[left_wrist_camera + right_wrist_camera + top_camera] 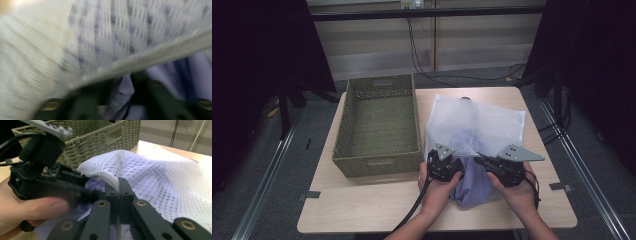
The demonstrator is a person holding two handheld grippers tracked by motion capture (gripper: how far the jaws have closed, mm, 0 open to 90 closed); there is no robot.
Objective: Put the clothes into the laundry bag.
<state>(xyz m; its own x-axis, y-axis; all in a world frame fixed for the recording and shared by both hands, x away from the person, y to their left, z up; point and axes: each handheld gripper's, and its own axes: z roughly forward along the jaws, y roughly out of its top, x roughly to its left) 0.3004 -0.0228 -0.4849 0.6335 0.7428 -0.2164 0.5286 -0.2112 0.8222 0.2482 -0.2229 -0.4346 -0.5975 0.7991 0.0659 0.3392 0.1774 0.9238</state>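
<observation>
A white mesh bag lies on the table with a lavender garment partly inside its near opening. My right gripper is at the opening's right side. In the right gripper view it is shut on the bag's white zipper edge. My left gripper reaches in at the opening's left. In the blurred left gripper view a fold of the garment stands between its jaws, under the zipper edge. Whether the pads press on the fold is unclear.
An empty woven basket stands left of the bag, its near wall close to my left hand. Bare tabletop runs along the front. Cables trail from both grippers toward the person.
</observation>
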